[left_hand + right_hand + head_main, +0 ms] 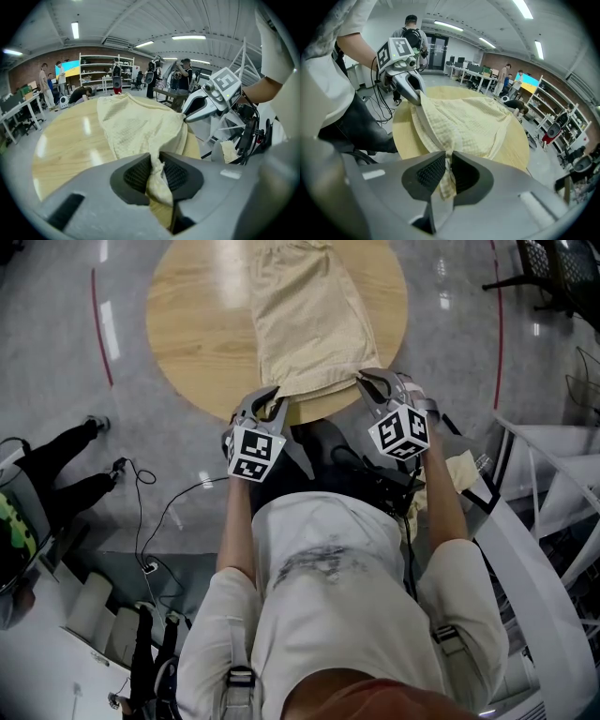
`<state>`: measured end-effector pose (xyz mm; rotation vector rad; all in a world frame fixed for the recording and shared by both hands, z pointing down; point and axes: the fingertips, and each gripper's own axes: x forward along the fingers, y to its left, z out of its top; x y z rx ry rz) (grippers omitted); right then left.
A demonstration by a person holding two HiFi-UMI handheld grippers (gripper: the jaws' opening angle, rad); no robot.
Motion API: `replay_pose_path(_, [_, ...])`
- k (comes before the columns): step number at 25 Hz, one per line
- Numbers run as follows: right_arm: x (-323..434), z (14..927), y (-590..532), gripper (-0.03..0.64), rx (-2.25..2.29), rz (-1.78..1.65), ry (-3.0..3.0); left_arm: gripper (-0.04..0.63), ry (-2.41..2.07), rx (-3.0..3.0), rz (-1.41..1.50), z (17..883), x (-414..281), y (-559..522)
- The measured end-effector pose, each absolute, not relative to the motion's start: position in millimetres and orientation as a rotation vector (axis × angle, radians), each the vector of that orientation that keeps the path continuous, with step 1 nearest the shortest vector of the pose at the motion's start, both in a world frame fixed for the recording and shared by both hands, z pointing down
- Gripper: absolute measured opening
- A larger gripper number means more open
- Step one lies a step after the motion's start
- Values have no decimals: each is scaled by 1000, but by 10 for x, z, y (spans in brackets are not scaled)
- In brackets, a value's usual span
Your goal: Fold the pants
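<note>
Found cream pants spread lengthwise on round wooden table, near end at the edge closest to the person. Noted left gripper and right gripper each pinching one near corner, cloth bunched between pads. Judged as paired grips for lifting this end evenly and folding it over. Recorded floor cables, white frame and chair well apart; no obstruction over the fabric.

round wooden table, grey floor
</note>
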<state>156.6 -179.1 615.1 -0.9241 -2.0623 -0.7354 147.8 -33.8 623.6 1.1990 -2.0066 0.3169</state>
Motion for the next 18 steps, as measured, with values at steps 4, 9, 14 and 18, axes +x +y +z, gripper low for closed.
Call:
replay_pose_path(4, [1679,6055,-1726,49,-932,-732,-2063,67,-2009,1201,310,6137,1559,-277])
replay_pose_path(9, [1809,5951,-1643,49,-952,-718,-2060,67,-2012,1197,310,6010,1643,-200])
replay_pose_path(14, [1816,5874,-1647,49,-952,-709,-2060,66,-2007,1196,315,5890,1614,-203])
replay_pose_path(18, [1769,5785,-1626,49,-929,-712,-2065,66,-1999,1215,309,5793,1563,-186])
